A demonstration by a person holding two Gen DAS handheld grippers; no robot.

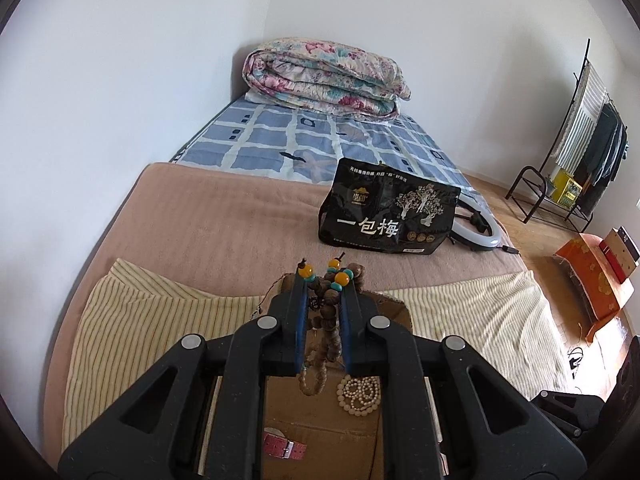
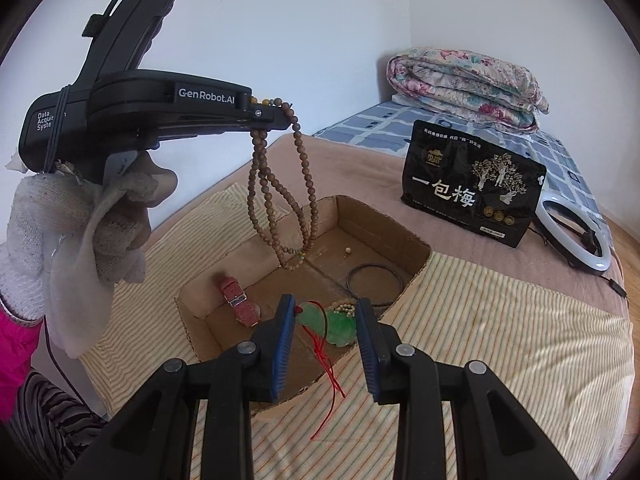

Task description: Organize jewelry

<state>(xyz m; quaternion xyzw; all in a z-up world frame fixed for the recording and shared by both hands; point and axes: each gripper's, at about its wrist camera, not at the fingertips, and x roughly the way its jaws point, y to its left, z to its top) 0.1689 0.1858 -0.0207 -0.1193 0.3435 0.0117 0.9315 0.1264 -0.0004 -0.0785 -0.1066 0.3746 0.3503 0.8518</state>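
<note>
Bedding carries one cardboard box (image 2: 416,248); left hand-held gripper (image 1: 325,280) clamps one bead strand (image 2: 280,196), right hand-held gripper (image 2: 325,312) gapes.

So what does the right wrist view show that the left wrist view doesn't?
Only the right wrist view shows the open right gripper, the green jade pendant on its red cord, the black ring and the gloved left hand. Only the left wrist view shows the white bead bracelet and the clothes rack. Both show the left gripper shut on the brown bead necklace, hanging over the cardboard box, plus the pink watch strap and black bag.
</note>
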